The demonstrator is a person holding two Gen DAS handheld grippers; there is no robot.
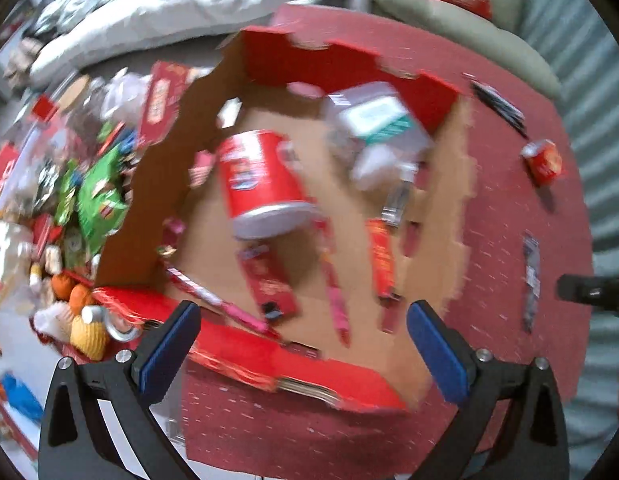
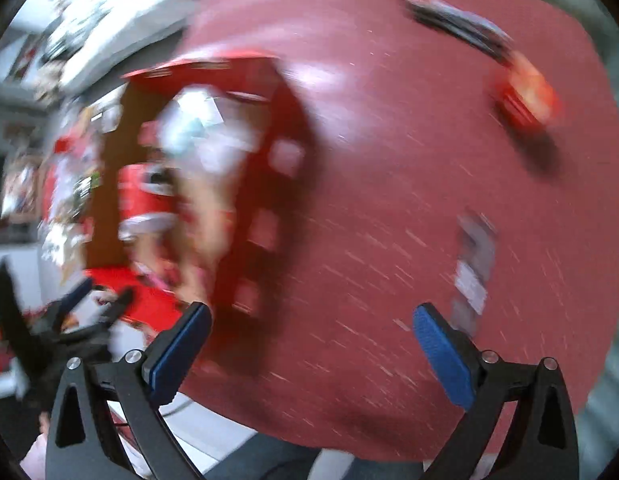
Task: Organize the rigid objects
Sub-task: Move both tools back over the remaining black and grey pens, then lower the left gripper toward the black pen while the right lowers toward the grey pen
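Note:
An open red cardboard box (image 1: 437,96) with a brown inside lies on the red table (image 1: 497,208). In it lie a red cylinder can (image 1: 261,180), a white and teal carton (image 1: 373,124), small red packets (image 1: 269,284) and pink pens (image 1: 333,292). My left gripper (image 1: 303,344) hangs open over the box's near edge, nothing between its blue pads. My right gripper (image 2: 311,346) stands open and empty over bare red table beside the box (image 2: 269,128); that view is blurred. A small red can (image 2: 527,96), a black pen bundle (image 2: 457,20) and a grey packet (image 2: 471,268) lie on the table.
Left of the box sits a heap of snack bags, packets and round orange and yellow items (image 1: 85,320). A white pillow (image 1: 157,4) and a grey-green cushion (image 1: 461,28) lie beyond the table. The small red can (image 1: 543,160) and the grey packet (image 1: 531,276) lie right of the box.

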